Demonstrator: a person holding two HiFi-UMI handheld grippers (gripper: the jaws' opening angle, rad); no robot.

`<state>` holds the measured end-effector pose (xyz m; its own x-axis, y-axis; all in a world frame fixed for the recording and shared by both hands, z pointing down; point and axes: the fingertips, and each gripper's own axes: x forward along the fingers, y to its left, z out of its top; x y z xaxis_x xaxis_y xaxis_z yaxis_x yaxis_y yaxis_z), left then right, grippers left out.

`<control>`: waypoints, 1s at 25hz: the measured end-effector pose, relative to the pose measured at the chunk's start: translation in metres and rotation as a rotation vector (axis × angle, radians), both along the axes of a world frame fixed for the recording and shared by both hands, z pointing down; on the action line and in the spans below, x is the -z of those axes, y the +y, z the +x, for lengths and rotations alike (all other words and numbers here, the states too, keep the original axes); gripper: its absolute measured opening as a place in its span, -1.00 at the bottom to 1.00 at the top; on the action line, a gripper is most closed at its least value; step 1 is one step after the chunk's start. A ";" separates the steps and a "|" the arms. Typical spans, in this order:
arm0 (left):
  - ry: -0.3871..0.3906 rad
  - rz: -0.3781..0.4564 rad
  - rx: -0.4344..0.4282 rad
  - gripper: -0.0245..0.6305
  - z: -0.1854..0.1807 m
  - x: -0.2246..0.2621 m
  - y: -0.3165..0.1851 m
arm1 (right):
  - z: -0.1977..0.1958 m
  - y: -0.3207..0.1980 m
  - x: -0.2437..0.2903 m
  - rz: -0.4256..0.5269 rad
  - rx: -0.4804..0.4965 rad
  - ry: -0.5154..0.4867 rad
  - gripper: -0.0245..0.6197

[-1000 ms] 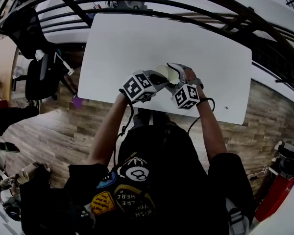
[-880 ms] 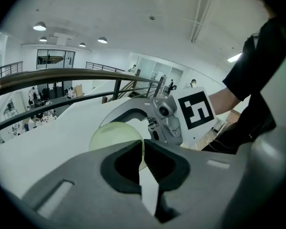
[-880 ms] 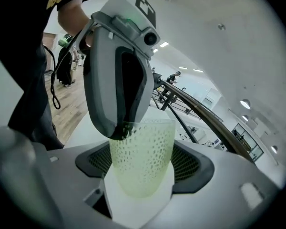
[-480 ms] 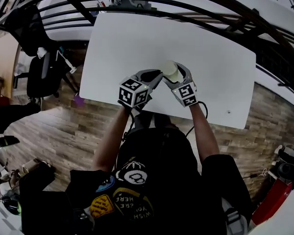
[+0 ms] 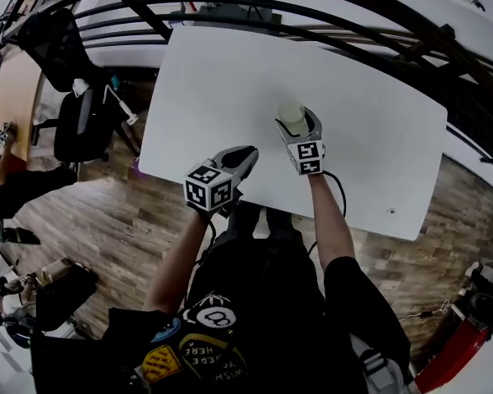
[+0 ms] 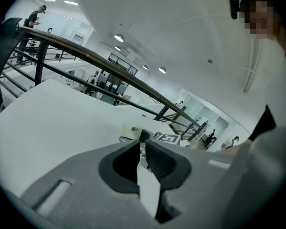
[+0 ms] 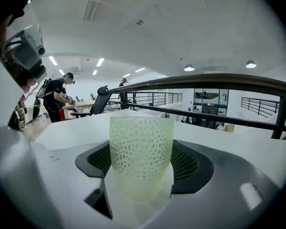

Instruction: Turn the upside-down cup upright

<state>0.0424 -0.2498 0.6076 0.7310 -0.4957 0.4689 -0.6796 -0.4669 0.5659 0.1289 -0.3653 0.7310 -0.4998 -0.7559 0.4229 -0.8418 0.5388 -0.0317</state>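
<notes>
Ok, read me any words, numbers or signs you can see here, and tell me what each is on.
"8": on the ball patch on the shirt.
"WISH YOU WERE HERE": upside down on the round patch; blurred, so only a likely reading.
The yellow patch: too blurred to read.
The cubes: square code patterns, no letters.
The cup: no print.

White table (image 5: 230, 80), black office chair (image 5: 78, 125) beside it, dark curved railing (image 5: 312, 11), wood-plank floor (image 5: 99, 220)
</notes>
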 end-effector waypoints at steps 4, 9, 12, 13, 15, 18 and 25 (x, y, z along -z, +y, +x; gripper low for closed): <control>0.014 -0.003 -0.002 -0.80 0.001 -0.001 0.000 | 0.006 0.007 -0.007 0.017 -0.027 -0.006 0.21; 0.029 0.012 -0.012 -0.80 0.010 0.002 -0.004 | 0.016 0.022 -0.016 0.021 -0.032 0.010 0.21; 0.034 0.014 -0.017 -0.80 0.016 0.003 -0.003 | 0.015 0.024 -0.010 -0.007 -0.017 0.011 0.21; 0.033 0.011 -0.018 -0.80 0.017 0.003 -0.003 | 0.016 0.024 -0.012 -0.016 -0.012 0.015 0.21; 0.033 0.004 -0.023 -0.80 0.020 0.002 -0.001 | 0.020 0.026 -0.015 -0.037 0.001 0.015 0.21; 0.036 0.003 -0.026 -0.80 0.019 0.002 0.002 | 0.021 0.033 -0.008 -0.063 0.025 0.017 0.21; 0.046 0.003 -0.033 -0.80 0.006 0.012 0.025 | 0.026 0.062 -0.012 -0.083 0.013 0.062 0.21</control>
